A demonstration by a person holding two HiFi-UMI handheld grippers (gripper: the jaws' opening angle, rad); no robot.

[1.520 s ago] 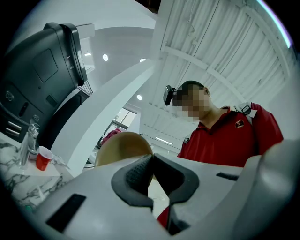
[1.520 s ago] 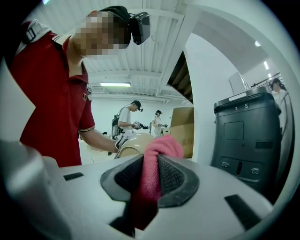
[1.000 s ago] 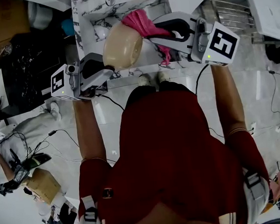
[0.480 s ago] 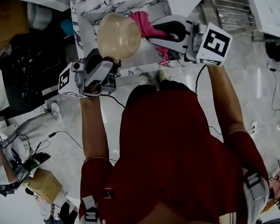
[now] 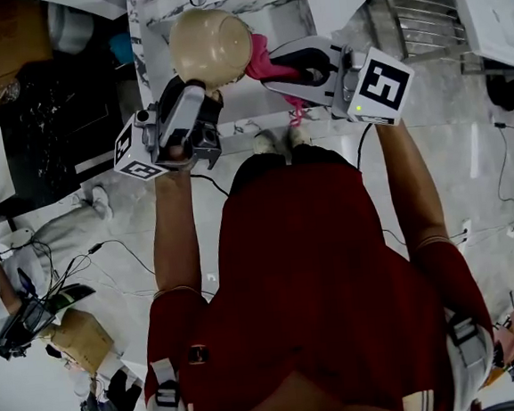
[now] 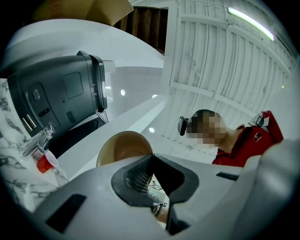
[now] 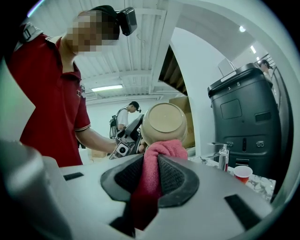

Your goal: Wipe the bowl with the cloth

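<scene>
Quick count: one bowl, one pink cloth, two grippers. The left gripper is pinched onto the tan bowl's rim and holds it up over the marble counter, with the bowl's base facing the other gripper. The right gripper is clamped on the cloth, with a bunched end sticking out past the jaws and pressed against the bowl's outside. There's also one red cup on the counter by one faucet, and one black machine behind them.

Bowl over the counter; cloth against its right side.
</scene>
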